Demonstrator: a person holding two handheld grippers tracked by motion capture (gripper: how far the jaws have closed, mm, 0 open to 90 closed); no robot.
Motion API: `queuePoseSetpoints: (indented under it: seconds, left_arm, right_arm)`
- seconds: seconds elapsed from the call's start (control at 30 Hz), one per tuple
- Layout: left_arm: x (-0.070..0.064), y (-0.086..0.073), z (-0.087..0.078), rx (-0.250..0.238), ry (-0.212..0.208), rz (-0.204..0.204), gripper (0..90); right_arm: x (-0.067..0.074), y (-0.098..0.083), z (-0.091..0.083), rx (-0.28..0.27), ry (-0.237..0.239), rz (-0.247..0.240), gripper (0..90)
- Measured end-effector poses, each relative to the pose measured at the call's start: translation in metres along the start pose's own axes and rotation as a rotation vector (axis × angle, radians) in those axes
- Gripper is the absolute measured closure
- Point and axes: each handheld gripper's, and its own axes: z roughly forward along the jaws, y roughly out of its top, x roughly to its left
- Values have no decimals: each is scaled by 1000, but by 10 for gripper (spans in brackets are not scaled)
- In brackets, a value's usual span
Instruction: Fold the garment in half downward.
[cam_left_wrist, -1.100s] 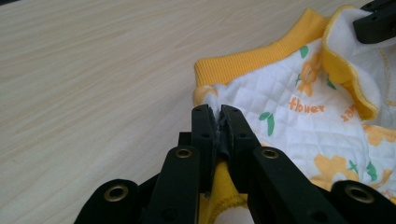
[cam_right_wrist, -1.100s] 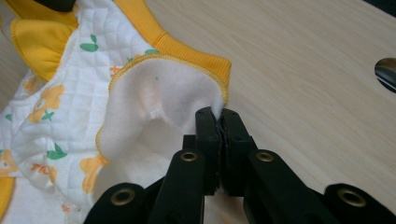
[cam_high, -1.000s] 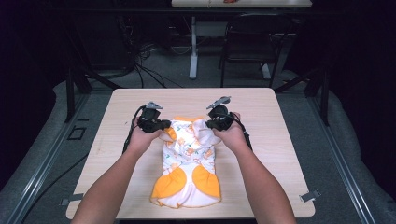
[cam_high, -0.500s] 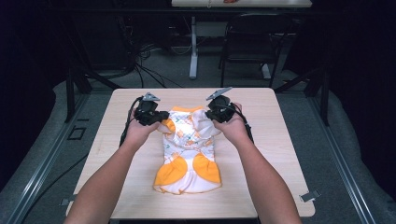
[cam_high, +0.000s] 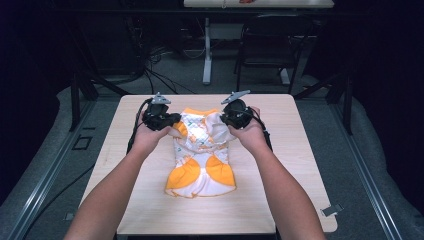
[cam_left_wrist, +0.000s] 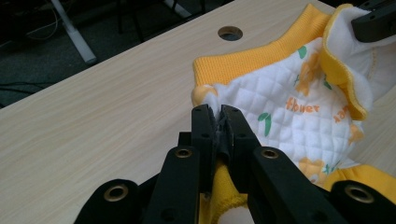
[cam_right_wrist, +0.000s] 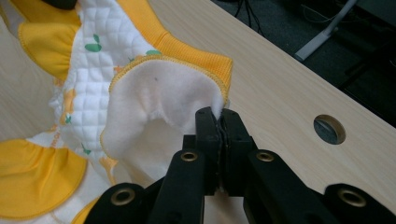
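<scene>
Both pairs of jaws are pinching the waistband corners of the quilted baby pants: left gripper and right gripper are holding that end above the table. The orange-cuffed legs are resting flat; folding looks unstarted.

Garment: white quilted fabric printed with orange and green motifs, trimmed in orange-yellow ribbing; plain white inside. Surface: pale wood grain. Grippers: black jaws.
</scene>
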Motion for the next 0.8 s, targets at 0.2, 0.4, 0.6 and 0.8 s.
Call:
queuePoseSetpoints:
  seconds: [0.2,0.4,0.6,0.8]
  left_arm:
    - [-1,-6,-1,-10,-5,-3,848]
    - [-8,-14,-1,3,-28,16,847]
    - [-16,-21,-2,12,-37,35,847]
    - [-21,-31,-3,22,-56,46,847]
  right_arm:
    - [4,-3,-3,-1,13,-30,872]
    - [6,-15,-2,11,22,-40,871]
    - [7,-26,-3,17,38,-40,871]
    - [14,-38,-4,31,58,-60,871]
